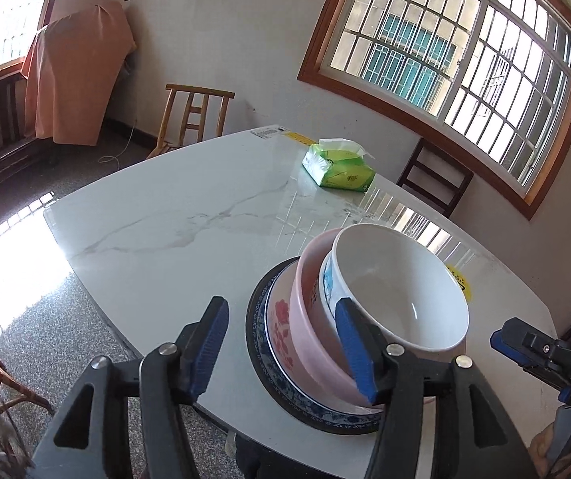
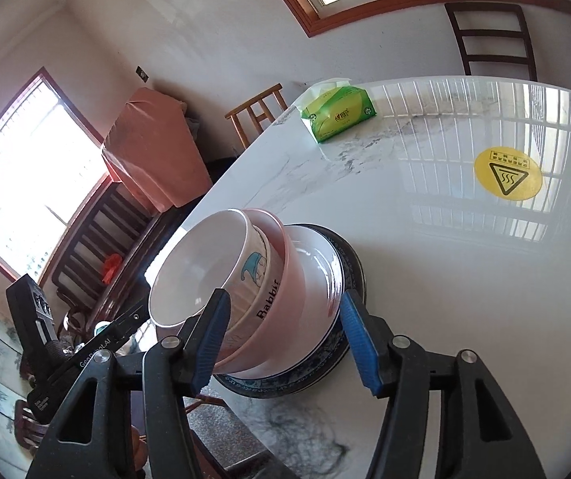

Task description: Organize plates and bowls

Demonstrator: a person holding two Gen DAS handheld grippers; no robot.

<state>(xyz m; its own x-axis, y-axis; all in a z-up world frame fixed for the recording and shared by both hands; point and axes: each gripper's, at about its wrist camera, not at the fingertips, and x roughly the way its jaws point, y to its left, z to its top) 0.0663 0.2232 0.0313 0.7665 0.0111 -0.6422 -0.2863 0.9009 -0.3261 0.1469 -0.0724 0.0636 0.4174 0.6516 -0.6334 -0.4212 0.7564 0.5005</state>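
A stack stands near the front edge of the white marble table (image 1: pixel 165 239). Its base is a dark blue-patterned plate (image 1: pixel 255 331), which carries a white plate with red flowers (image 1: pixel 281 327). In that sits a pink bowl (image 1: pixel 309 319) with a white cartoon bowl (image 1: pixel 401 291) nested inside it. My left gripper (image 1: pixel 283 353) is open at the stack's left side, pads not pressing on it. In the right wrist view, my right gripper (image 2: pixel 285 341) is open in front of the pink bowl (image 2: pixel 285 319) and white bowl (image 2: pixel 197 267), gripping nothing. Each gripper shows at the edge of the other's view.
A green tissue pack (image 1: pixel 339 167) lies at the far side of the table. A yellow warning sticker (image 2: pixel 508 174) is stuck on the tabletop right of the stack. A wooden chair (image 1: pixel 193 119) and a dark chair (image 1: pixel 435 177) stand beyond the table.
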